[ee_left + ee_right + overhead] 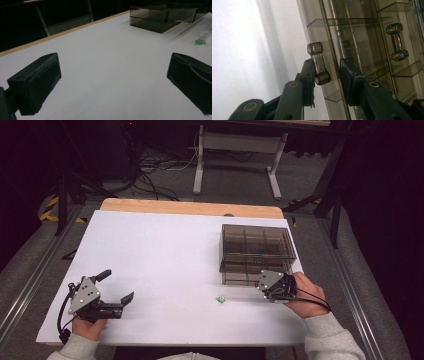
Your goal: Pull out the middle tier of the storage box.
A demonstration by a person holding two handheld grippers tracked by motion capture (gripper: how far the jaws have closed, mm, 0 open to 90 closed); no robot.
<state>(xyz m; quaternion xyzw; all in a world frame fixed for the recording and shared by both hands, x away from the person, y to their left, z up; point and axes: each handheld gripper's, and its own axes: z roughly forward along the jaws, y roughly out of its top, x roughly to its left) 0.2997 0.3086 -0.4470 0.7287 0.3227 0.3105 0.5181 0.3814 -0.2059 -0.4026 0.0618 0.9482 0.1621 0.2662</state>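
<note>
drawer box (257, 252): smoky brown, clear | table (160, 250): white, tan edge | small piece (220, 298): green | jaws: black

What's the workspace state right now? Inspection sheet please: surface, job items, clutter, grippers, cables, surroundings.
Surface: white sheet over a wooden table, bare in the middle.
Job's things: smoky clear drawer box at the right; drawer handle between the right gripper's jaws.
Clutter: small green-based item lying near the front edge.
Grippers: left gripper open over bare sheet, holding nothing; right gripper at the box front, jaws around the handle, one pad touching it, grip not confirmed.
Cables: a black cable trails from each gripper; loose cables on the floor behind the table.
Surroundings: dark room, white desk frame beyond.
</note>
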